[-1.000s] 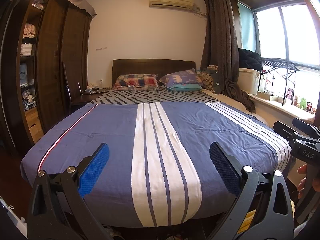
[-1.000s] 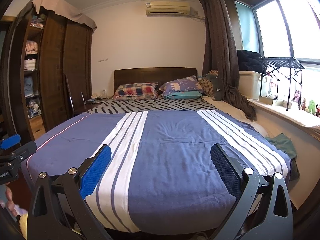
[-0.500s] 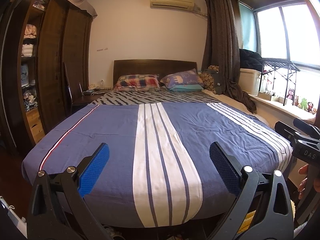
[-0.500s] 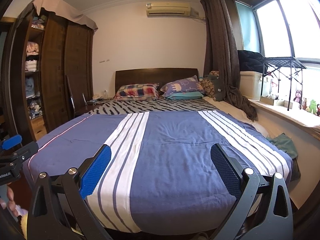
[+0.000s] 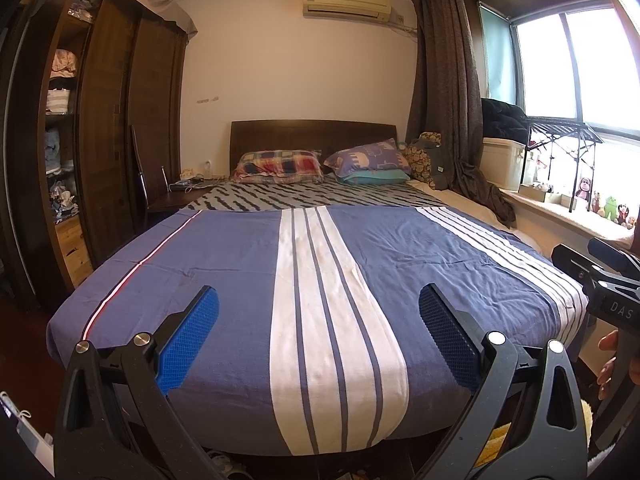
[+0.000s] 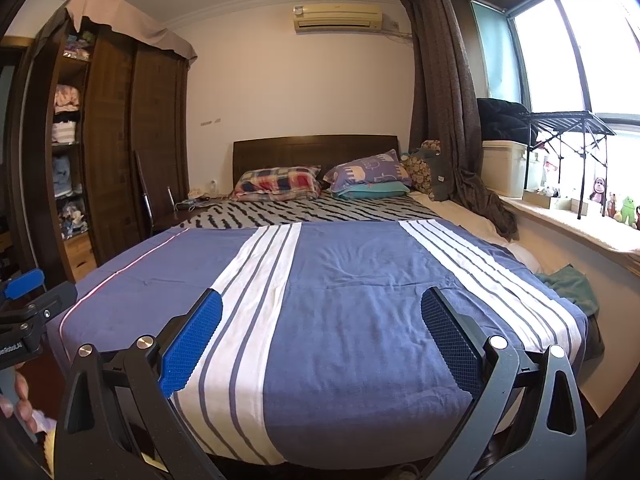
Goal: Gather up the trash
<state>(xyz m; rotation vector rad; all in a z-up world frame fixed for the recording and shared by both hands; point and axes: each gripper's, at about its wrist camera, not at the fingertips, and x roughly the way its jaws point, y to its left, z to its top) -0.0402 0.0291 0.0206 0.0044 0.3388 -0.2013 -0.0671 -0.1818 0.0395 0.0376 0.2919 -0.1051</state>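
Your 2 wrist cameras looked from the foot of the bed (image 5: 240,264) toward the headboard (image 6: 316,148), level with each other and near the mattress edge. The left view sat further left; the right view took in more of the windowsill (image 6: 580,232). Both shared the bed, wardrobe (image 5: 108,120) and curtain (image 6: 448,100).

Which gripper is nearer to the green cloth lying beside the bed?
Right. The right gripper faces the bed's window half, beside the green cloth. The left gripper is farther toward the wardrobe side.
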